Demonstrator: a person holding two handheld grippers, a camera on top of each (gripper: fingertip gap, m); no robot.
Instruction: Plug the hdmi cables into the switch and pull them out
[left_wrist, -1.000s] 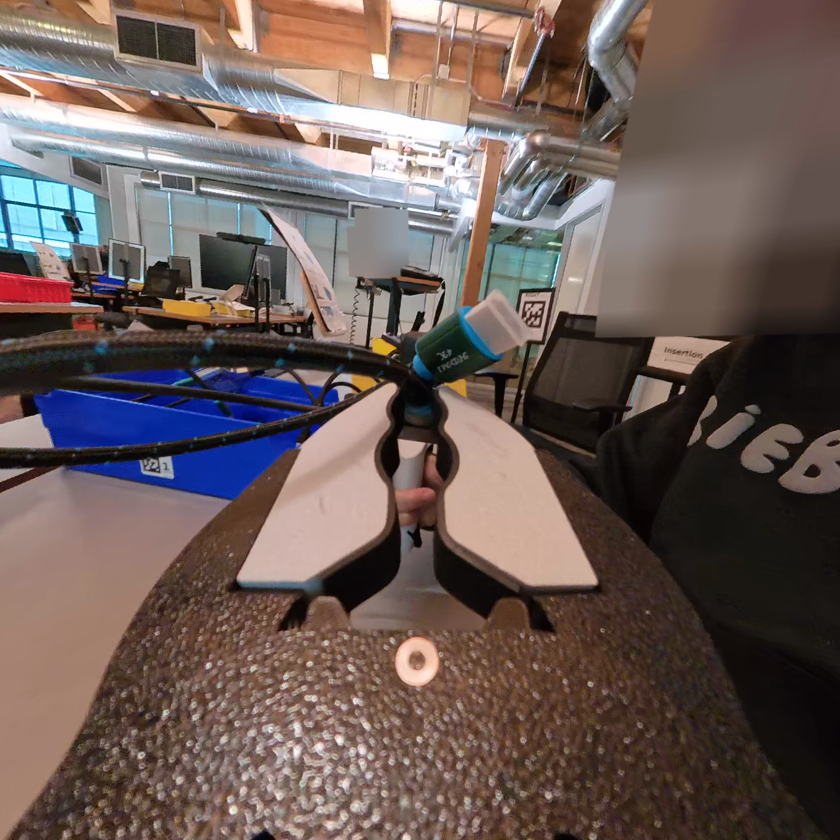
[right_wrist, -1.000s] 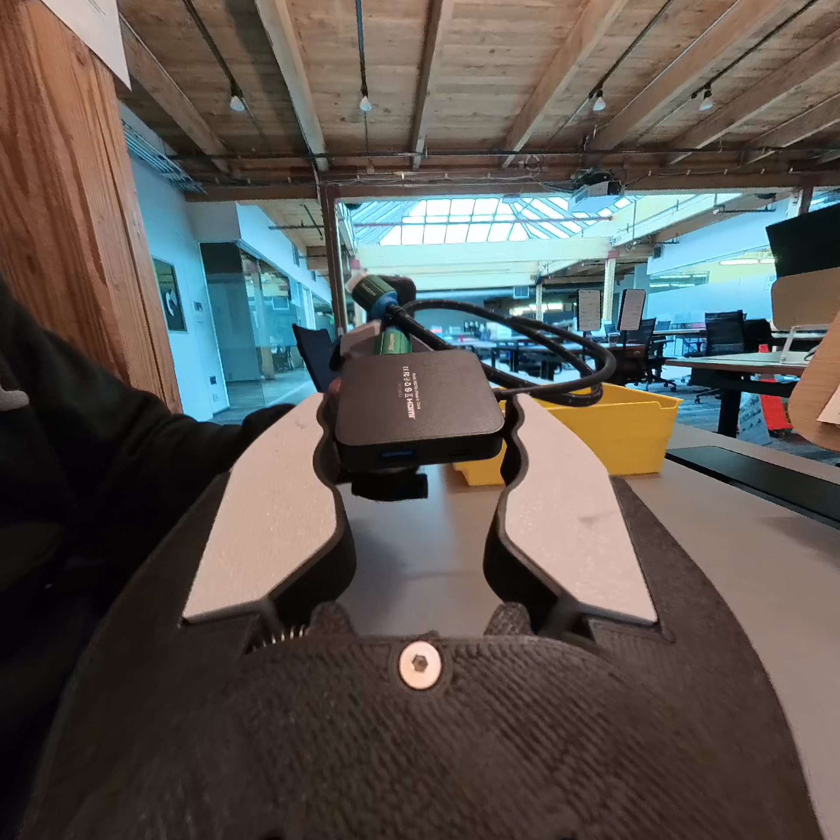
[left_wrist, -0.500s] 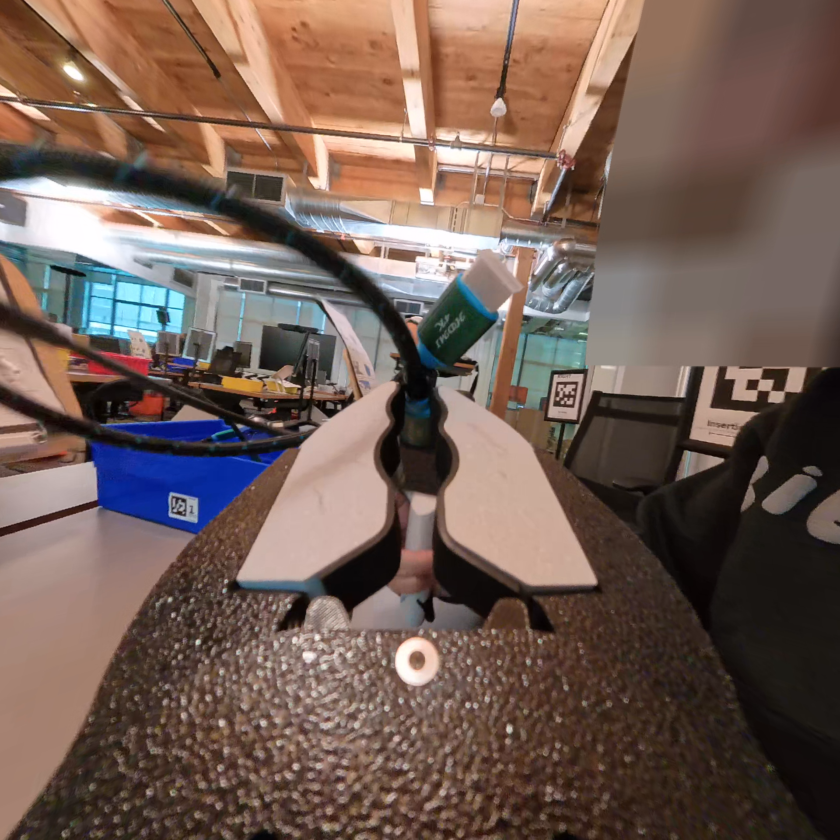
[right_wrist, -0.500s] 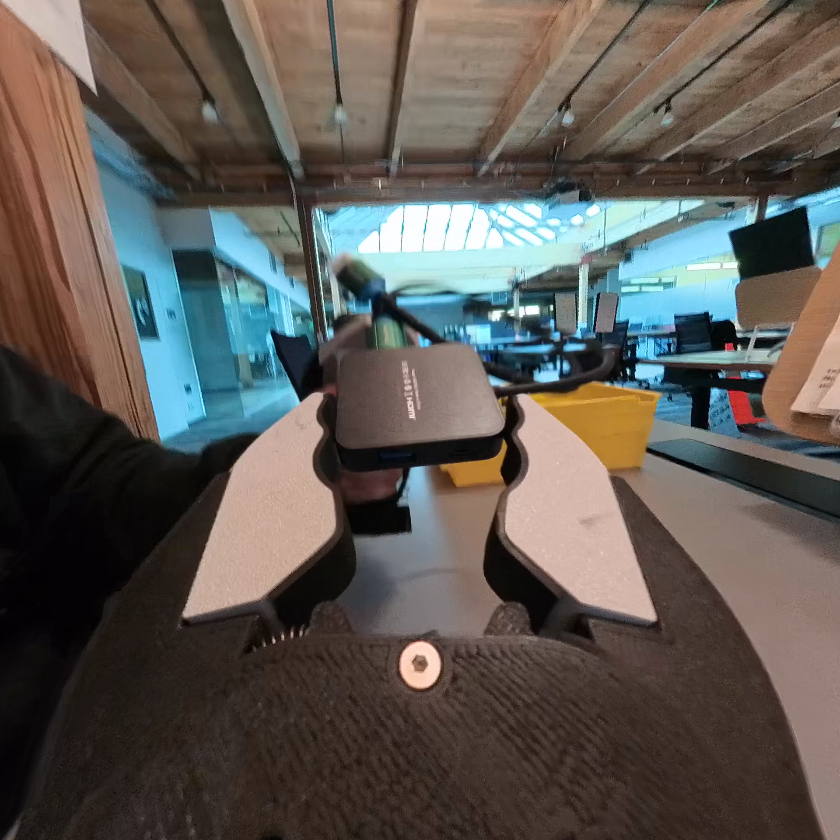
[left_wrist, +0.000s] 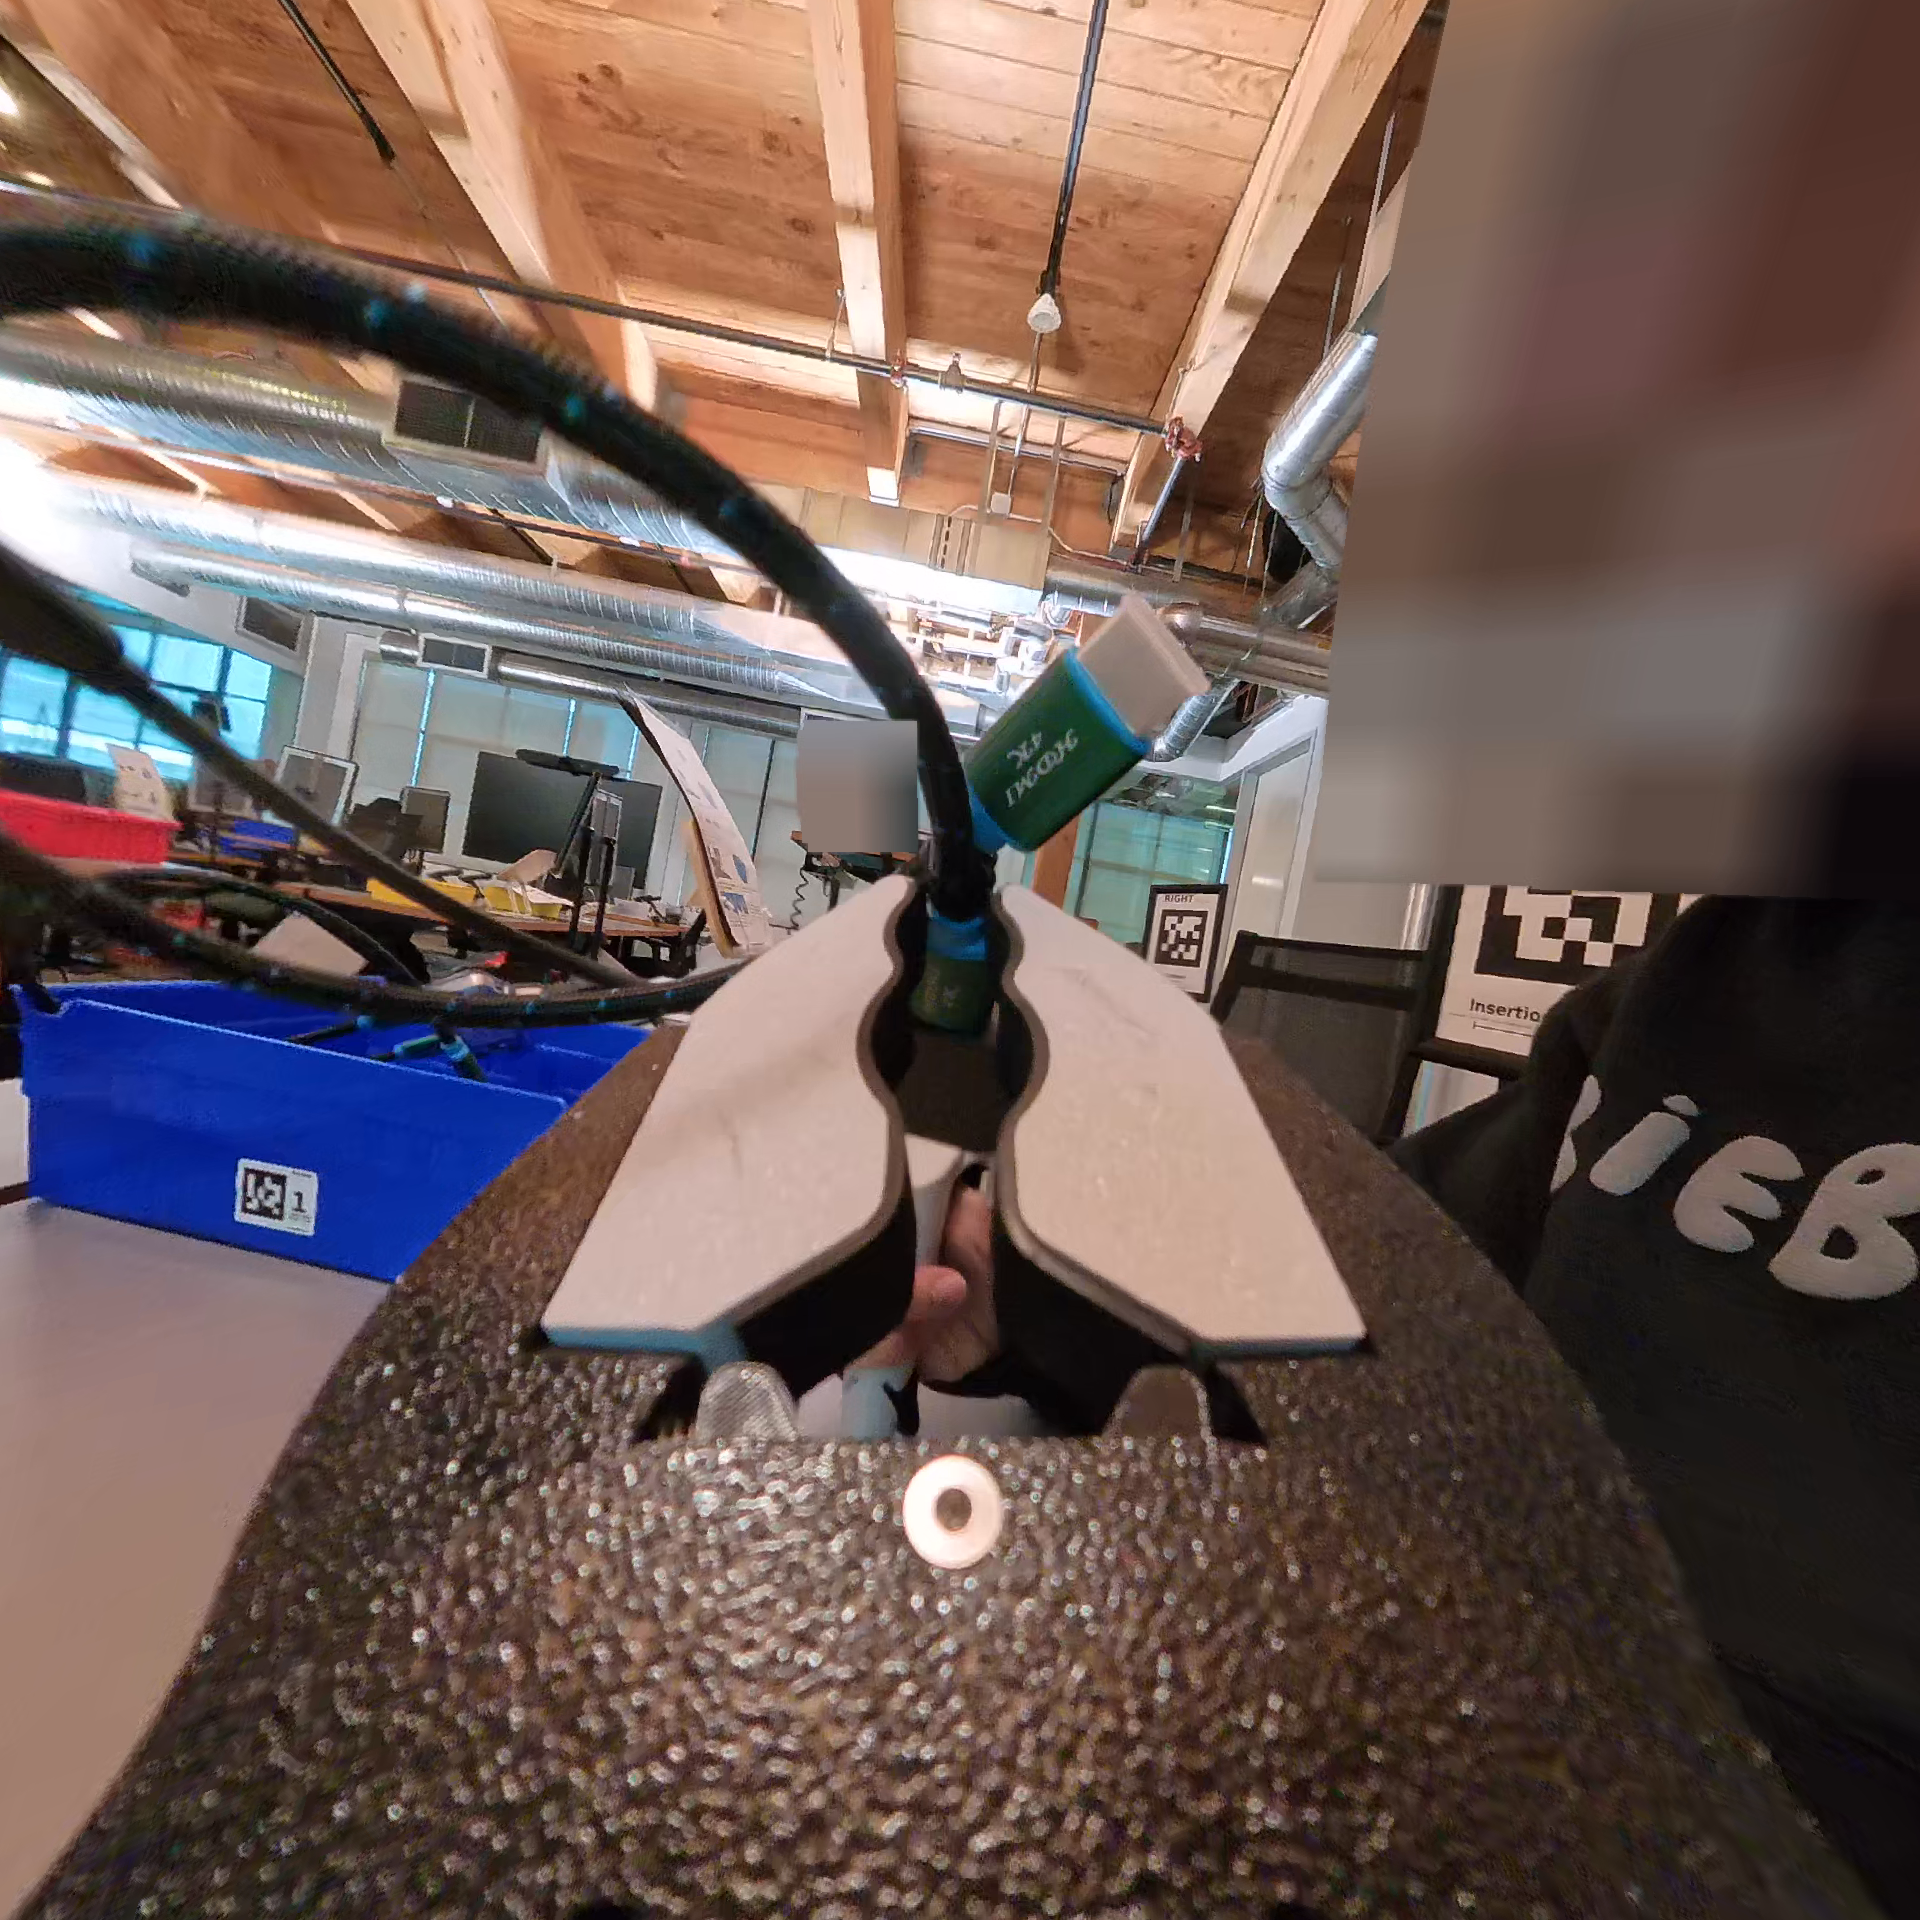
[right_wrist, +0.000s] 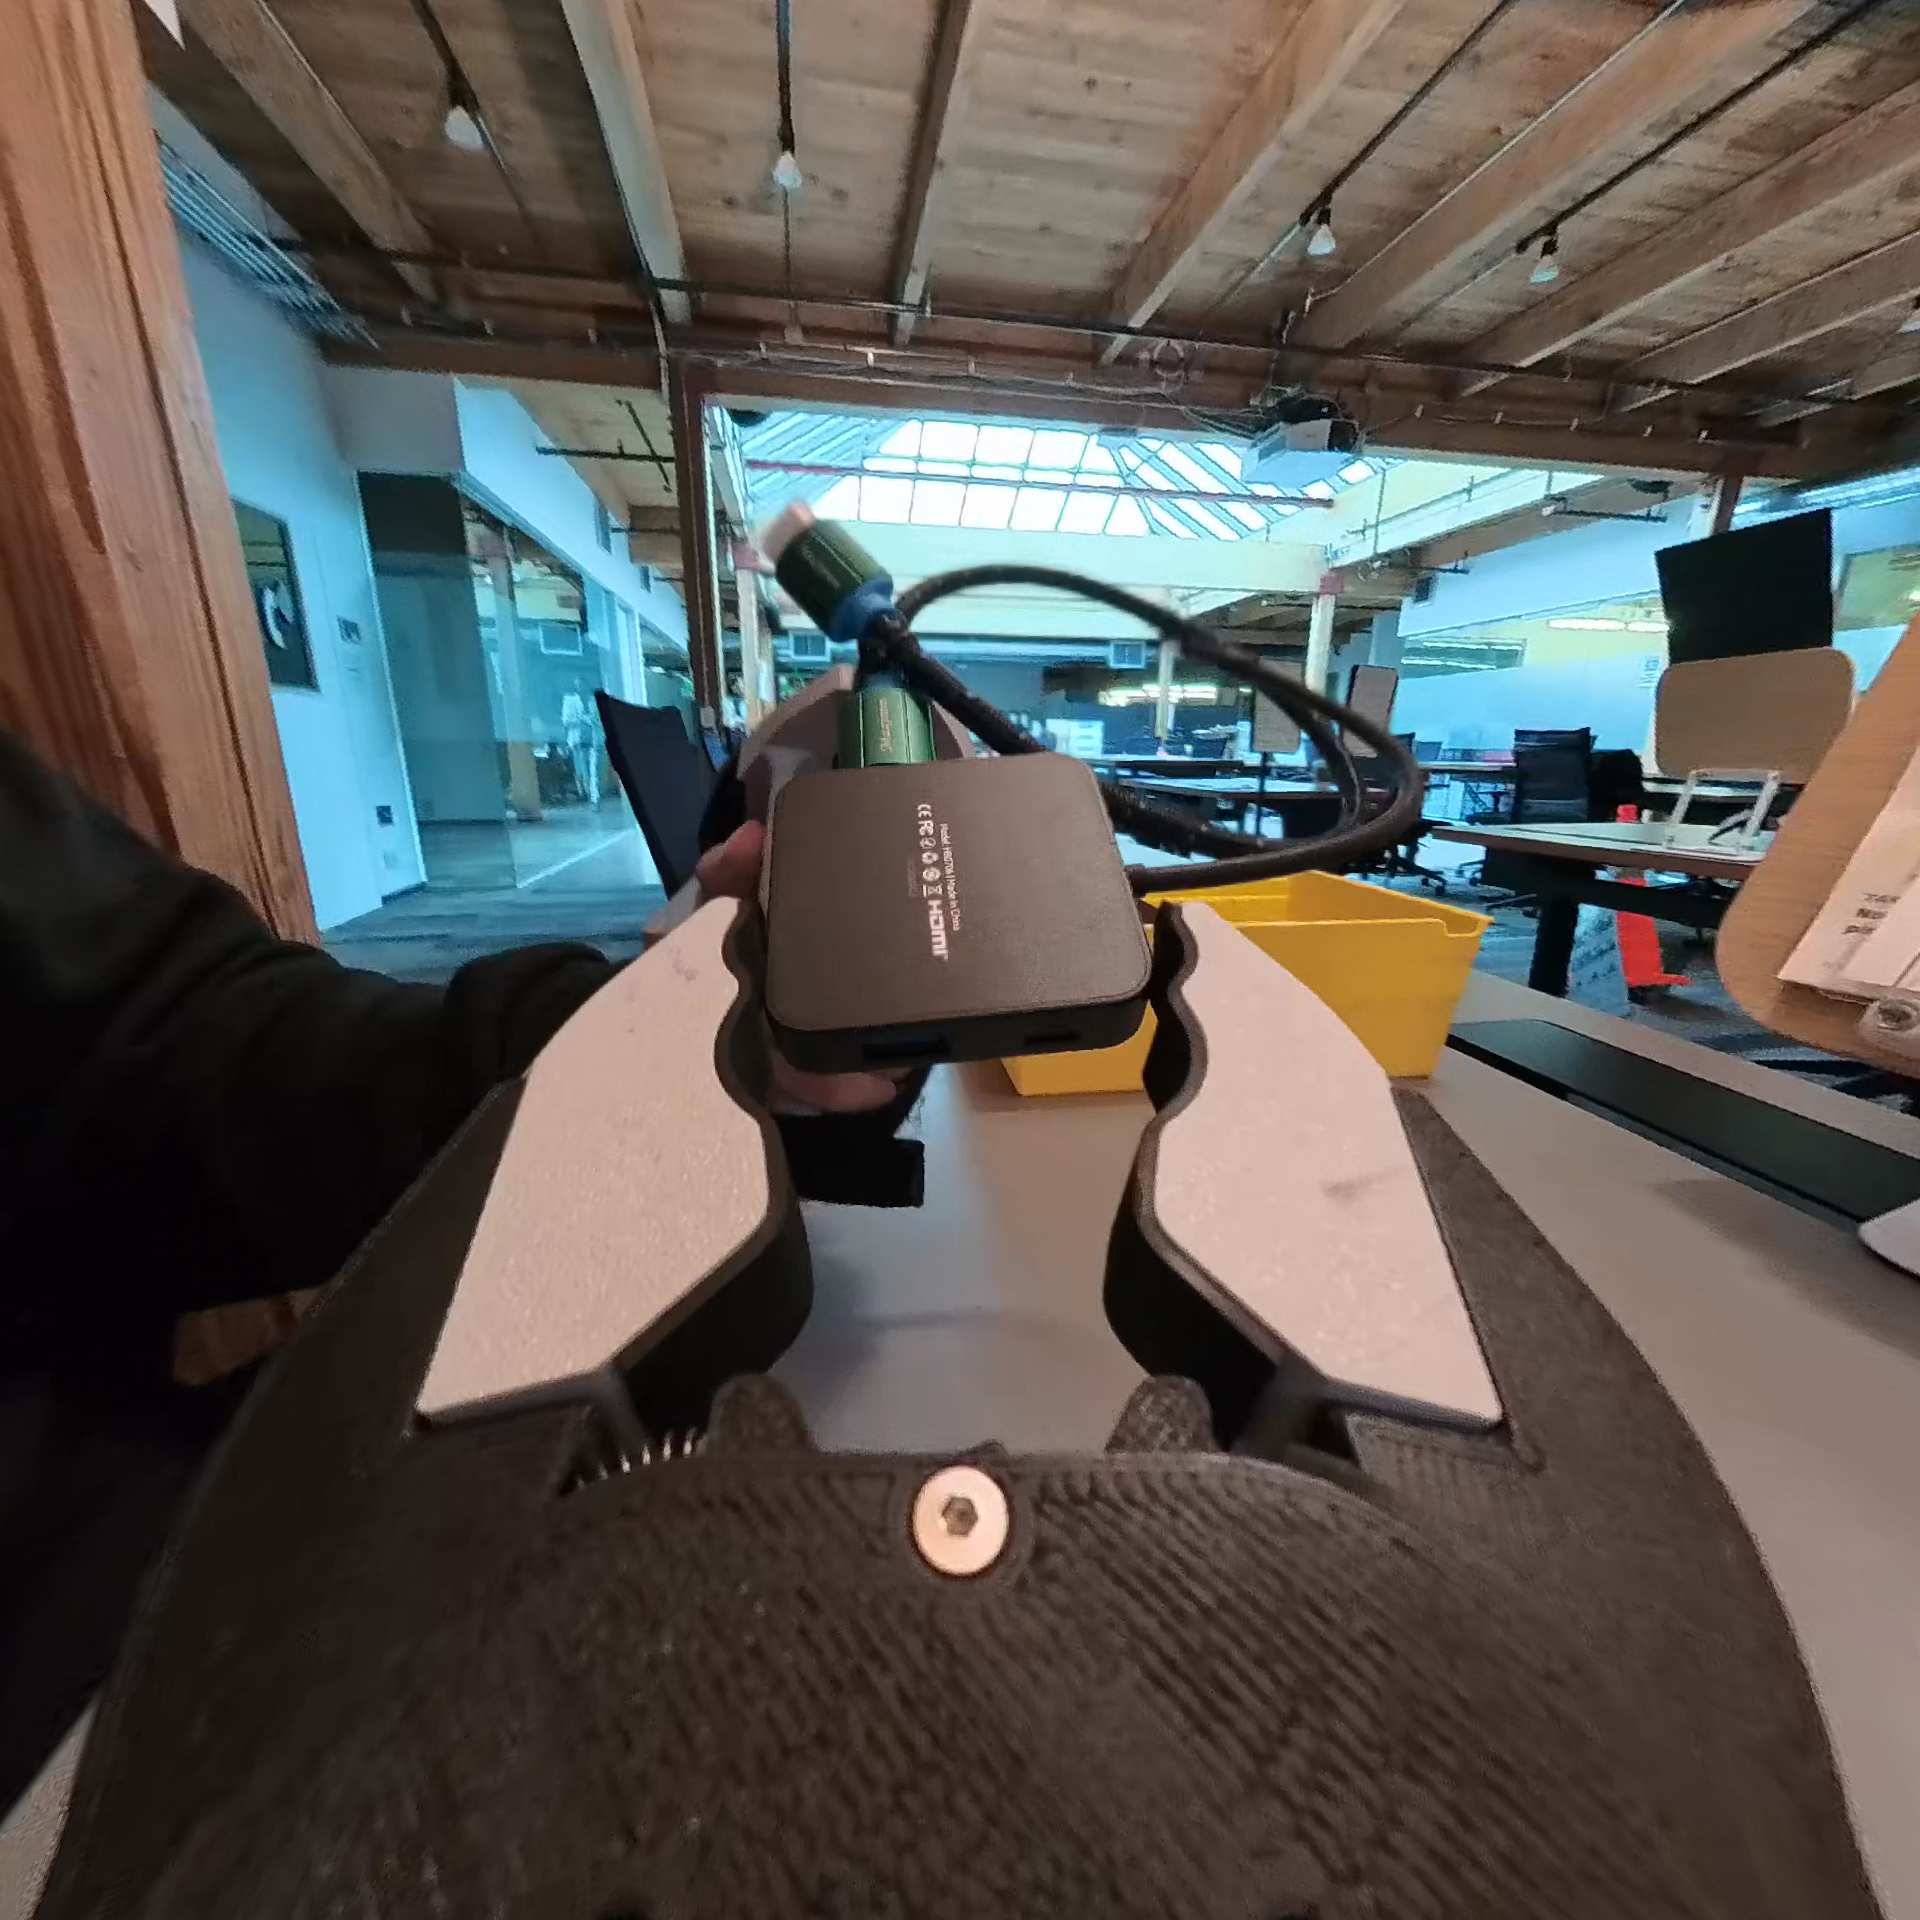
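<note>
HDMI cables (left_wrist: 582, 436) met the switch (right_wrist: 951, 914), clamped steady by right fingers (right_wrist: 1299, 1143), as left fingers (left_wrist: 758, 1122) pinched one plug (left_wrist: 951, 982) at its port.

In the right wrist view the switch (right_wrist: 956, 920) sits at centre frame between the fingers of the right hand-held gripper (right_wrist: 948, 971), above the worktop (right_wrist: 1621, 1299). A plug (right_wrist: 888, 727) enters its far edge; a second plug (right_wrist: 826, 577) hangs free above that, upper centre. A bin (right_wrist: 1340, 966) stands on the worktop behind the switch, to its right.

In the left wrist view the left hand-held gripper (left_wrist: 951, 971) pinches one plug at centre; the free plug (left_wrist: 1049, 769) juts up and right of it — cable (left_wrist: 582, 416) arcs to the upper left. A second bin (left_wrist: 249, 1122) sits at left on the worktop.
</note>
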